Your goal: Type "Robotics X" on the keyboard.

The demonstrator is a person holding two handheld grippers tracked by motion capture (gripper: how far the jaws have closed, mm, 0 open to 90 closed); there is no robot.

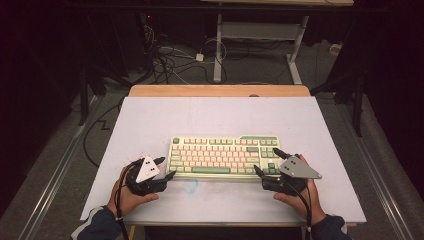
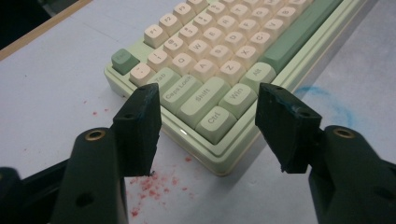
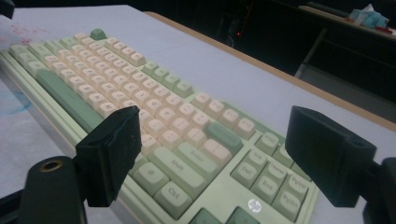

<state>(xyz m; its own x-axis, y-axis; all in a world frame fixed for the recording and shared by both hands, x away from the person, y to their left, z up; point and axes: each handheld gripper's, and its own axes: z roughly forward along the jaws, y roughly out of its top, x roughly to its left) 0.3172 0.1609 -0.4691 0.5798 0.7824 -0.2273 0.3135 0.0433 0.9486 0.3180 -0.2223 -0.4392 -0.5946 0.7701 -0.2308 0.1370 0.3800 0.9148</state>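
Surface (image 1: 150, 125): one pale board over a wooden top, carrying a faint blue smear near its front edge and red specks at the front left.

Keyboard (image 1: 223, 156): one, cream and green, lying flat and square to the person near the front of the surface, between the two grippers. By its look it is a rigid slab of moderate weight with a smooth plastic case, likely to slide rather than bend. The keycaps are loose-fitting and yield to pressure, so it is best taken by the case's short ends or front corners, not by the keys.

Left gripper (image 1: 165, 168): one, beside the keyboard's near left corner. Its jaws stand apart, straddling that corner in the left gripper view (image 2: 210, 130) with no pad pressing on it.

Right gripper (image 1: 270, 161): one, at the near right corner. Its jaws are spread wide above the arrow and navigation keys (image 3: 275, 149), holding nothing.
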